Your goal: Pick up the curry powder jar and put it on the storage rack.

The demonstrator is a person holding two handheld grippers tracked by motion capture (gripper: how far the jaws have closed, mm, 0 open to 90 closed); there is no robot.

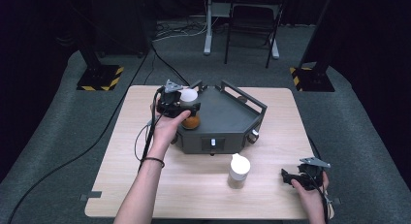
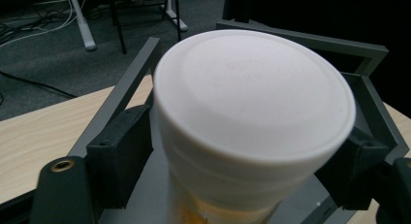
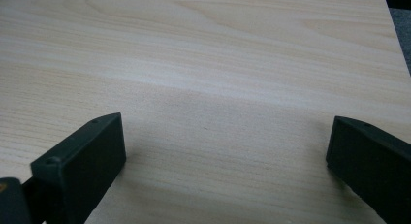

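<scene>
White lid point(image 2: 252, 93) of a jar is seen between the left tongs point(image 2: 242, 170), whose pads flank it just below the rim; whether they press cannot be told. It stands in the grey tray point(image 1: 228, 117). Smooth, rigid plastic is judged slippery; a grip under the lid's lip is advised. Right tongs point(image 3: 223, 156) are released over the counter point(image 3: 203, 49).

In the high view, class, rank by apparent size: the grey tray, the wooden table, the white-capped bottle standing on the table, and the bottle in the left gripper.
1. Wooden table
2. Grey tray
3. The two bottles, standing one and held one, look alike; the left gripper hides part of the held one, so no ranking.
</scene>
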